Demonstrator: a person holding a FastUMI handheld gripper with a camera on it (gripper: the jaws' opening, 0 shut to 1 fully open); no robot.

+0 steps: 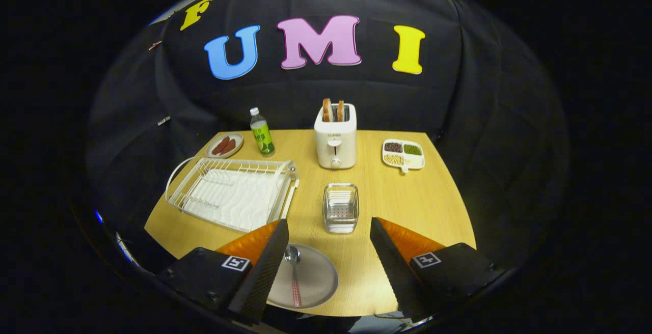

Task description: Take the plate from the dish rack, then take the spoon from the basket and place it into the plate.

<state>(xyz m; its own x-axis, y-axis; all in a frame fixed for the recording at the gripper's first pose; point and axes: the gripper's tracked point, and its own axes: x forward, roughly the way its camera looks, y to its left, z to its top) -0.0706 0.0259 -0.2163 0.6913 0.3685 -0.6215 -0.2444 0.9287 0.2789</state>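
A: Start at the left. What stands there?

B: A small plate of sausages at the far left corner of the wooden table, and just beside it a clear bottle with a green label, upright. Nearer the gripper lies the white wire dish rack on its ribbed tray, with no dish standing in its slots.

A: And the plate?

B: The grey plate lies flat at the near edge of the table, just in front of the rack's near corner. The left finger covers part of its left side. The spoon rests in the plate, bowl pointing away toward the basket, its red-and-white patterned handle pointing back.

A: The basket?

B: The wire basket stands mid-table, just beyond the plate, ahead of the gap between the fingers. I cannot tell whether anything is left in it.

A: The gripper itself?

B: The gripper has its two fingers spread wide apart, holding nothing, hovering above the near edge of the table.

A: Further on?

B: A white toaster with two slices of bread in its slots stands behind the basket, and to its right a white divided dish with grains and beans in separate compartments.
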